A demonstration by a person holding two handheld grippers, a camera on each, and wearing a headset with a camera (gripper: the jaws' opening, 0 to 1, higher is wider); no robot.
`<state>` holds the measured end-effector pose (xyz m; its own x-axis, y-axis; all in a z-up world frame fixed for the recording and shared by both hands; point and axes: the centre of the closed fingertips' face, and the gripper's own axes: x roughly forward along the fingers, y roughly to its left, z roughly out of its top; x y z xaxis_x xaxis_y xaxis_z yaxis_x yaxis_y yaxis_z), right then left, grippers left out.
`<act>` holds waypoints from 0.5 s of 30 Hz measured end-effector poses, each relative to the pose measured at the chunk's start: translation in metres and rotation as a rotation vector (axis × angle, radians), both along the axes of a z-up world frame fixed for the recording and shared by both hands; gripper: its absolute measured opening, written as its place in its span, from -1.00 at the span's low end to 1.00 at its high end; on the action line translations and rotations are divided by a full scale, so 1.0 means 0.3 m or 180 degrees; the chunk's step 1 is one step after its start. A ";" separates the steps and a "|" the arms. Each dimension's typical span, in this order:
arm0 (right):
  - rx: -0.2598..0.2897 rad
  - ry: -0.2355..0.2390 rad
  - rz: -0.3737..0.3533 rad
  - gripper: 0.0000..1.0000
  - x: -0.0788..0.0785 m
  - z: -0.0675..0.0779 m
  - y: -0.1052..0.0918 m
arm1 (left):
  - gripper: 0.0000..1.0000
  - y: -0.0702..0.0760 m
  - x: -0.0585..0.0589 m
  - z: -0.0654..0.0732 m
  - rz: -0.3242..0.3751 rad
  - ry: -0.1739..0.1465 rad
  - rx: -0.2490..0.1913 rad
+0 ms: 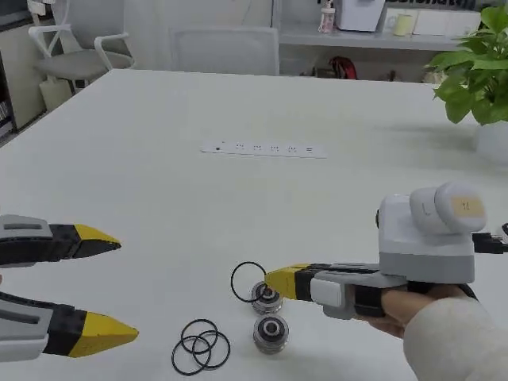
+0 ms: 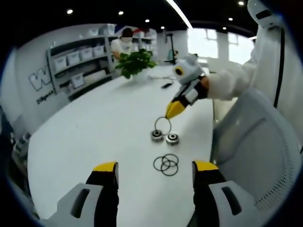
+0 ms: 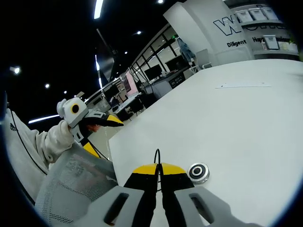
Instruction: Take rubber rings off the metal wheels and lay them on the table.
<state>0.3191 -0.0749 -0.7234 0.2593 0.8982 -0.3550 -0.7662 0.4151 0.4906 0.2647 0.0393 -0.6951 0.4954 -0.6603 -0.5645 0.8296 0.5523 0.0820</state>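
My right gripper (image 1: 278, 282) is shut on a thin black rubber ring (image 1: 248, 282), holding it upright just above one of two metal wheels (image 1: 266, 296). I cannot tell whether the ring still touches that wheel. The second wheel (image 1: 271, 332) stands just in front of it. Three loose black rings (image 1: 201, 347) lie overlapping on the white table (image 1: 159, 159), left of the wheels. My left gripper (image 1: 111, 286) hovers open at the left, holding nothing. The left gripper view shows the right gripper (image 2: 173, 109), the held ring (image 2: 162, 125) and both wheels (image 2: 164, 137). In the right gripper view the ring's edge (image 3: 157, 156) rises from the shut tips, beside a wheel (image 3: 198, 172).
A white power strip (image 1: 264, 149) lies flat mid-table. A potted green plant (image 1: 476, 71) stands at the far right edge. Chairs (image 1: 225, 49) line the far side. A mesh chair back (image 2: 255, 142) is close on the near side.
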 end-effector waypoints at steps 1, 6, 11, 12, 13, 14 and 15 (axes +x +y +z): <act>-0.0007 0.0008 0.0028 -1.00 -0.006 -0.004 0.008 | 0.30 0.010 -0.005 -0.006 0.0031 0.0020 -0.0004; -0.0091 0.0107 0.0143 -1.00 -0.032 -0.044 0.028 | 0.32 0.029 -0.026 -0.022 0.0104 0.0072 -0.0052; -0.0179 0.0172 0.0224 -1.00 -0.056 -0.076 0.042 | 0.33 0.022 -0.033 -0.038 0.0121 0.0079 -0.0111; -0.0198 0.0177 0.0246 -1.00 -0.061 -0.081 0.045 | 0.33 0.021 -0.034 -0.040 0.0119 0.0081 -0.0120; -0.0224 0.0186 0.0266 -1.00 -0.064 -0.089 0.050 | 0.33 0.020 -0.034 -0.043 0.0121 0.0084 -0.0127; -0.0240 0.0197 0.0279 -1.00 -0.067 -0.095 0.052 | 0.33 0.018 -0.035 -0.047 0.0121 0.0092 -0.0128; -0.0265 0.0225 0.0307 -1.00 -0.074 -0.107 0.056 | 0.33 0.017 -0.036 -0.050 0.0115 0.0097 -0.0123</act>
<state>0.2969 -0.0582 -0.7553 0.1447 0.8845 -0.4436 -0.7692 0.3826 0.5118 0.2538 0.0444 -0.7101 0.5023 -0.6639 -0.5540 0.8108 0.5843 0.0350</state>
